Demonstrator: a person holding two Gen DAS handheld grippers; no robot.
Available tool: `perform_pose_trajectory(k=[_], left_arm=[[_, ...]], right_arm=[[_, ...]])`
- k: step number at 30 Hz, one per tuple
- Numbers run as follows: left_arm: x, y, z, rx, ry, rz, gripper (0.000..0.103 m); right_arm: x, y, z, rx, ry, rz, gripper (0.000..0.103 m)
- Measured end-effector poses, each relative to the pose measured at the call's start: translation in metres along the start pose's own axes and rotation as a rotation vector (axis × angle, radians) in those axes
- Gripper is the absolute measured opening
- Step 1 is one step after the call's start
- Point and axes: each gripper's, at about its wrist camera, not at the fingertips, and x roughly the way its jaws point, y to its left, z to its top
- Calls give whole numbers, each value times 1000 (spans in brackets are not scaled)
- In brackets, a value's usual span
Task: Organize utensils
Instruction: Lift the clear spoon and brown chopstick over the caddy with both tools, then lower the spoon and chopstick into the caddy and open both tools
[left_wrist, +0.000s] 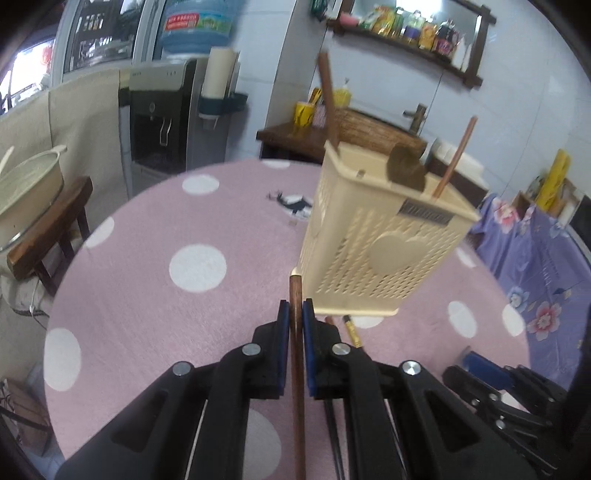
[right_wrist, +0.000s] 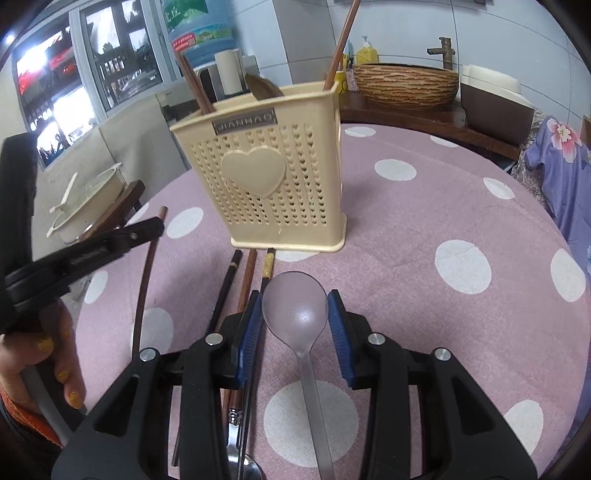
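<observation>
A beige perforated utensil holder (left_wrist: 380, 240) (right_wrist: 266, 173) stands on the pink dotted tablecloth (right_wrist: 424, 229). Brown chopsticks (right_wrist: 341, 40) and a dark wooden spoon (right_wrist: 264, 88) stick out of it. My left gripper (left_wrist: 295, 308) (right_wrist: 147, 225) is shut on a brown chopstick (left_wrist: 295, 291) (right_wrist: 147, 273), raised above the cloth just left of the holder. My right gripper (right_wrist: 295, 314) is shut on the bowl of a clear plastic spoon (right_wrist: 293, 299), in front of the holder. Black and brown chopsticks (right_wrist: 225, 291) lie on the cloth between the holder and the right gripper.
A metal spoon (right_wrist: 240, 461) lies under the right gripper's left arm. A person's hand (right_wrist: 48, 362) holds the left gripper. Off the table's left edge, a wooden stool (left_wrist: 51, 225) carries a cream pot. A water dispenser (left_wrist: 159, 122) and a woven basin (right_wrist: 406, 85) stand behind.
</observation>
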Motion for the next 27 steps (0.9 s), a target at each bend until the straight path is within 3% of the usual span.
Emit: perform_pose_trajectory(k=[13,17,27], left_arm=[[-81,-13,29,56,-199,-51,8],[-84,-12,33,68,-225,-25,8],[-91,-5,40,60,-237,-47,8]], right_arm=[[-44,9,14,-3,-83,12,37],[-48,7,15,16,-89,27,37],[-50,7,23,27,-95,66,37]])
